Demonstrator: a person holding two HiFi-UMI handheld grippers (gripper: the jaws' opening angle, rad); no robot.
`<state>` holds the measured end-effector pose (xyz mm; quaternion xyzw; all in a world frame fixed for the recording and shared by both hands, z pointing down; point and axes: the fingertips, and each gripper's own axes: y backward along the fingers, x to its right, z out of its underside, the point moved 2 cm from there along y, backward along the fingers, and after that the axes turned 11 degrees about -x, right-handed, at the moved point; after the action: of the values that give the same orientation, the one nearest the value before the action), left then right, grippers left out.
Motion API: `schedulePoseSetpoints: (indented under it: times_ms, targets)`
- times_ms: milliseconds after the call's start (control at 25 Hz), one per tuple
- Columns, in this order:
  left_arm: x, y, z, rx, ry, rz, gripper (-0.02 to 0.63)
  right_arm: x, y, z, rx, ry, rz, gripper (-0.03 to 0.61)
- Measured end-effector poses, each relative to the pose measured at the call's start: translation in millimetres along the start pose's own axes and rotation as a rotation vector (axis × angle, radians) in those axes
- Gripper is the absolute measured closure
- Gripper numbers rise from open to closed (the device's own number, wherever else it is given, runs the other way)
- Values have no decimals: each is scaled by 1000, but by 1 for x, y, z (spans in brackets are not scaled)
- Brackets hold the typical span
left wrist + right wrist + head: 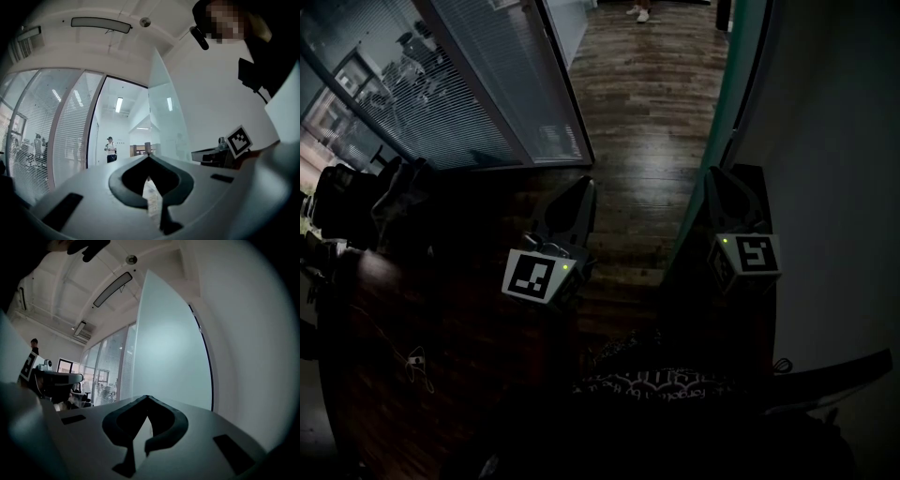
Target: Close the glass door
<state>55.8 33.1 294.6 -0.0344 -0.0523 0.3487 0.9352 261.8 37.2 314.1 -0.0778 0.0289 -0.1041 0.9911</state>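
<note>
The glass door [727, 112] stands edge-on as a teal strip at the right, swung open toward the white wall. In the right gripper view its frosted pane [168, 348] fills the space ahead. My right gripper [719, 176] is shut and empty, held level with its tip close to the door's edge; whether it touches, I cannot tell. My left gripper [583, 186] is shut and empty too, level over the wooden floor to the left of the door. In the left gripper view the door pane [165, 117] stands ahead to the right, beyond the closed tips [149, 156].
A glass partition with blinds [450, 84] runs along the left. A wooden-floored corridor [647, 103] leads ahead; a person [110, 149] stands in it. The white wall [834, 141] is at the right. Dark furniture [356, 216] sits at the left.
</note>
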Motion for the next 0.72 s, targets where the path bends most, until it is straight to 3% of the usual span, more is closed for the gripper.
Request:
schedulePoseSetpoints:
  times_ms: [720]
  targets:
    - [-11,0,-1,-3,5,-58,612,-9,-17,-4,1,20,-62,575]
